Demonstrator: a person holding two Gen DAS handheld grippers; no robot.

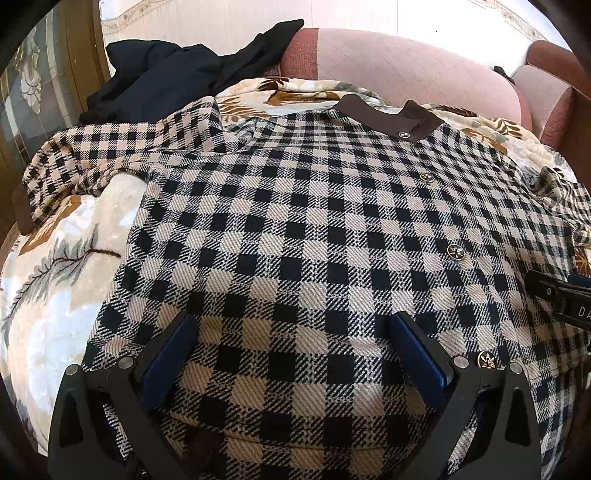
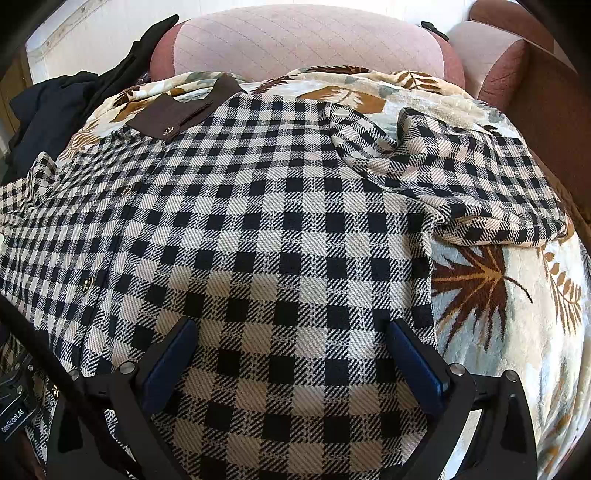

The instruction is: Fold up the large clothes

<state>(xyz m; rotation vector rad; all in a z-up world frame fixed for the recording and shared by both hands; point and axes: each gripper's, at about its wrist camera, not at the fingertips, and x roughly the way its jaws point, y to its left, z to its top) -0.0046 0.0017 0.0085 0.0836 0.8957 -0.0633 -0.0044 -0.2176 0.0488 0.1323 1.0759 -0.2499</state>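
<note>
Left tongs (image 1: 291,354) are gaping wide over the checked jacket (image 1: 295,221), whose left sleeve (image 1: 92,162) is trailing beyond (dark clothes (image 1: 166,74) lying farther off). Right tongs (image 2: 291,354), equally spread, are showing its folded right sleeve (image 2: 461,177), the leaf-patterned blanket (image 2: 498,295) and pink sofa (image 2: 303,40).

**Setting: home living room**

Pink upholstered sofa (image 2: 306,40) with reddish-brown trim, a matching armchair (image 2: 491,55) beside it. Seat covered by a plush leaf-print blanket (image 2: 517,314). Dark clothes (image 1: 159,81) heaped at one end. Wood-framed door with patterned glass (image 1: 33,74) at far left. Pale wall (image 1: 221,18) with ornamental border behind.
</note>
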